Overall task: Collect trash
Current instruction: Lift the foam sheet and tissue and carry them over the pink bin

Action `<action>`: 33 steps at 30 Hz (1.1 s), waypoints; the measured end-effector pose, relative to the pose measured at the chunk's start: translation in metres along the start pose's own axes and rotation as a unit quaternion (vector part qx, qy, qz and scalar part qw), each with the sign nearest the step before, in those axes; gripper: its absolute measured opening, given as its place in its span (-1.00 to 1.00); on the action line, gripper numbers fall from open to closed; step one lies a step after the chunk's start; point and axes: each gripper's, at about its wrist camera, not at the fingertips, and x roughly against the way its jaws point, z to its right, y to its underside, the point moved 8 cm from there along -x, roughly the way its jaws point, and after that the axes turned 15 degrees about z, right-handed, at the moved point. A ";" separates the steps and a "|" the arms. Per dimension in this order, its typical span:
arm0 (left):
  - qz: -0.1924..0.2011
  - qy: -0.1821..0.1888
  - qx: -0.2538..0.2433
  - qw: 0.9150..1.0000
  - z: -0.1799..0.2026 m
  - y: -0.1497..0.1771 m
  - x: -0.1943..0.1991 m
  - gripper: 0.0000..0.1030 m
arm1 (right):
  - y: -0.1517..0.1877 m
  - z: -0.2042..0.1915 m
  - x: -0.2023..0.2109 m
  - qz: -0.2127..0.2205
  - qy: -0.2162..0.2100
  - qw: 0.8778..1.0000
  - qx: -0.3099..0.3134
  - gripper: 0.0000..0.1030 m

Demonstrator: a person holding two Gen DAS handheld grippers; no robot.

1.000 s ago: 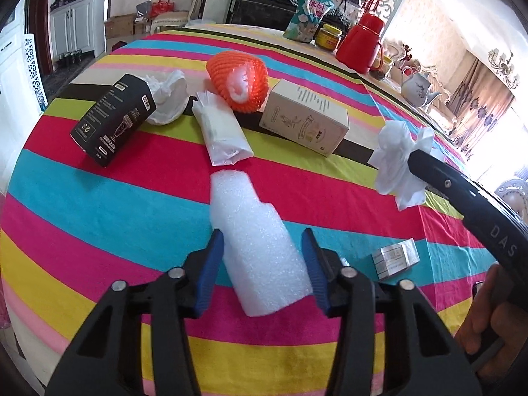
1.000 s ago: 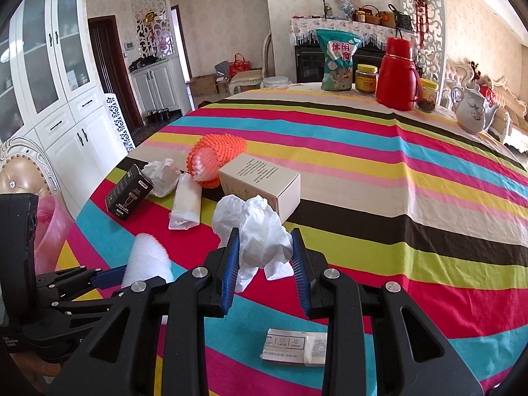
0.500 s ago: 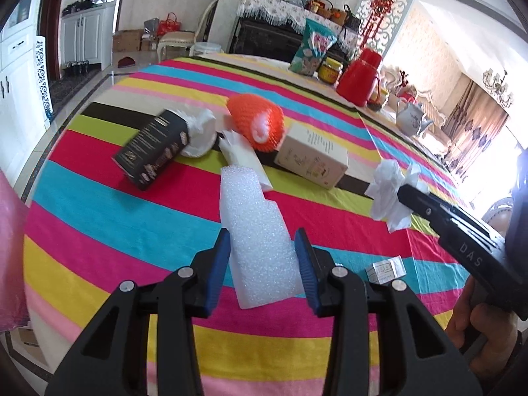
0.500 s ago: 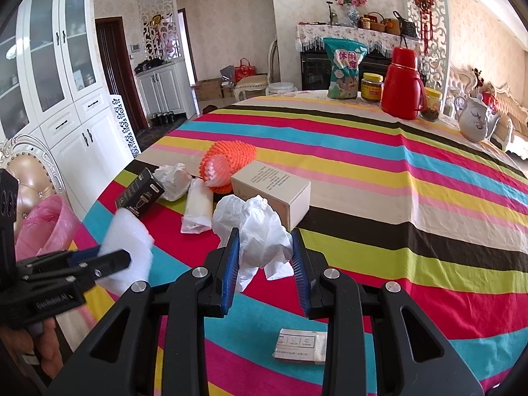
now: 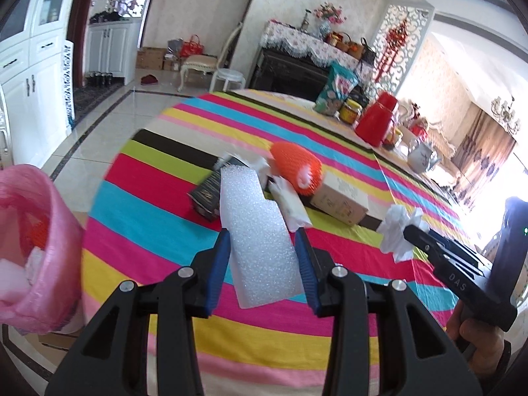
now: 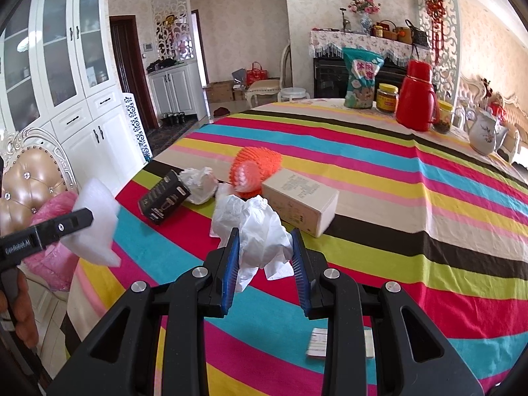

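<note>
White foam, a thick block with a notched top [image 5: 257, 237], sits clamped between the blue pads of the left gripper [image 5: 262, 260], held up off the round table with its striped rainbow cloth [image 5: 158, 198]. Off to that gripper's left gapes a pink plastic bin bag [image 5: 49, 247], some scraps already inside. Over on the other side, the right gripper [image 6: 264, 257] is squeezed tight on a crumpled white plastic bag [image 6: 260, 231], also carried above the cloth. Down on the table, more rubbish lies in a cluster: a black carton [image 6: 164, 197], a scrunched white paper ball [image 6: 199, 184], an orange foam fruit net [image 6: 254, 173], a cream cardboard box [image 6: 300, 199]. A small flat white packet [image 6: 318, 346] lies near the table's edge, partly behind the right gripper's body.
</note>
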 end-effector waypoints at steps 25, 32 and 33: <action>0.098 -0.121 0.034 0.987 -0.168 -0.070 0.116 -0.24 | -0.033 -0.151 -0.015 0.015 -0.093 0.994 0.059 -0.42; 0.111 -0.155 0.039 0.981 -0.212 -0.079 0.145 -0.24 | -0.040 -0.214 -0.020 0.014 -0.138 0.987 0.076 -0.42; 0.112 -0.159 0.040 0.980 -0.218 -0.080 0.149 -0.24 | -0.041 -0.221 -0.020 0.014 -0.143 0.987 0.078 -0.42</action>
